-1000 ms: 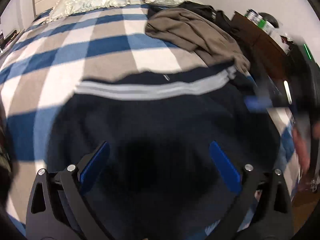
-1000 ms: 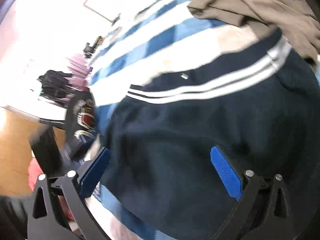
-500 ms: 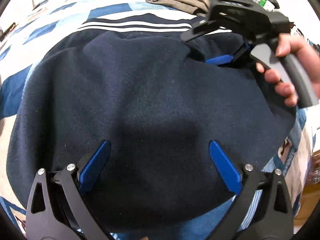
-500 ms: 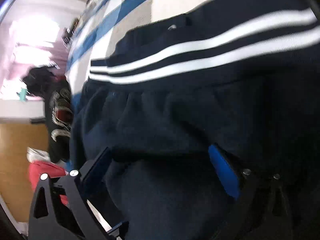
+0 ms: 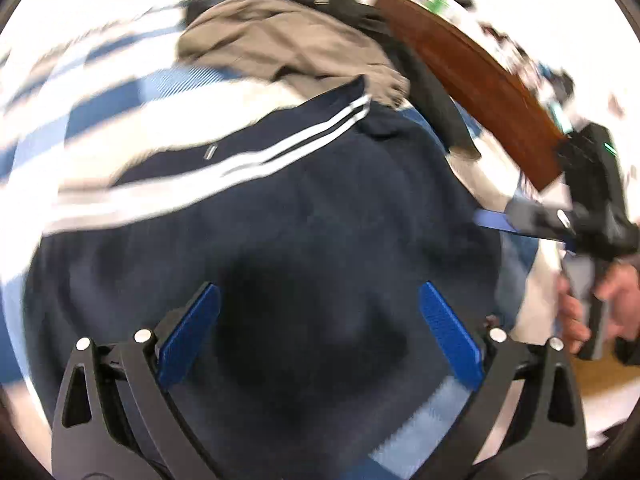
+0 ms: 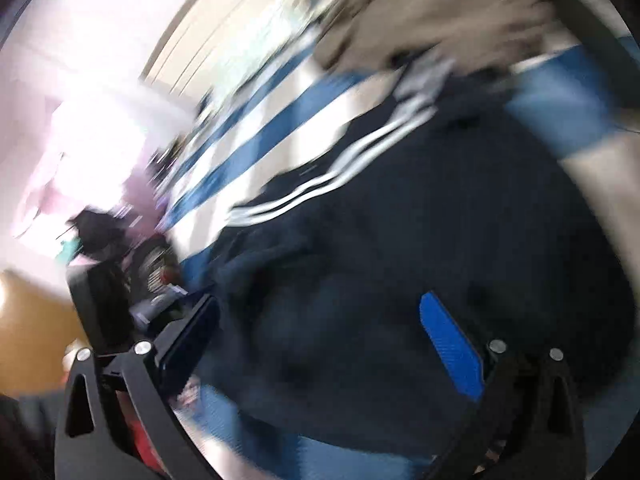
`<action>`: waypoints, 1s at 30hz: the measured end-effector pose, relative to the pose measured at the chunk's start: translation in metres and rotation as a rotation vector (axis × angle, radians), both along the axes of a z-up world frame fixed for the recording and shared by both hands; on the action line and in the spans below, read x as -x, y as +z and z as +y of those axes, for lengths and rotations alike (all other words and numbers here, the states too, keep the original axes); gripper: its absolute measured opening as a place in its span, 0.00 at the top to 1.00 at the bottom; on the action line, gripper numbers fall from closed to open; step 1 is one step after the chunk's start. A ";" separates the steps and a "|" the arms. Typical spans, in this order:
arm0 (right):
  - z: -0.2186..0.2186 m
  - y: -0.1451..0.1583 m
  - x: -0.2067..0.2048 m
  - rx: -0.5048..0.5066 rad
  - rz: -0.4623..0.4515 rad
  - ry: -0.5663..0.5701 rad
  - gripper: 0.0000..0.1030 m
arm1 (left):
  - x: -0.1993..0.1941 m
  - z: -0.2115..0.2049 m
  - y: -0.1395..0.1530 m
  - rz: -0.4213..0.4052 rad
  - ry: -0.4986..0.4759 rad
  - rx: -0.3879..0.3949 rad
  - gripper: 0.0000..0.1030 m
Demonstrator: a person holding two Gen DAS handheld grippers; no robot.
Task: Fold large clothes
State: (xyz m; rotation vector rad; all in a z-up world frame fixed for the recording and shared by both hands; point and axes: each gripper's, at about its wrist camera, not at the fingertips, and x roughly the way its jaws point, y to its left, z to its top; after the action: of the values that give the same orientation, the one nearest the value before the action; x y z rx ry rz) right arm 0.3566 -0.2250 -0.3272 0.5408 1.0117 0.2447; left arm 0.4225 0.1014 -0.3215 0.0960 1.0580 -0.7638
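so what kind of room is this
Most likely a bedroom. A navy garment with white stripes lies on a bed with a blue and white checked cover, more clothes, such as a tan garment, are heaped further back, and a brown wooden cabinet stands beside the bed.

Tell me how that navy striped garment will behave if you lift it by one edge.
The navy garment already lies in soft folds on the checked bedspread, so it will probably sag and drape. It looks like thick fleece, likely weighty rather than slippery.
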 end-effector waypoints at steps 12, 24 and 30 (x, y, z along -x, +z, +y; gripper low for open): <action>-0.104 -0.097 0.094 -0.168 0.114 -0.458 0.05 | -0.018 -0.047 -0.042 0.230 -0.297 0.087 0.05; -0.130 -0.125 0.018 -0.347 0.112 -0.433 0.04 | 0.001 -0.067 -0.076 0.273 -0.182 0.028 0.05; -0.115 -0.129 -0.002 -0.396 0.167 -0.388 0.03 | -0.004 -0.067 -0.093 0.324 -0.125 0.062 0.05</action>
State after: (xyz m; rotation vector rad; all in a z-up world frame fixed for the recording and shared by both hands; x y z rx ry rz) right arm 0.3591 -0.3400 -0.4560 1.1183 1.0007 0.0512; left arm 0.4269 0.0340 -0.4146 -0.0160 1.3427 -0.9462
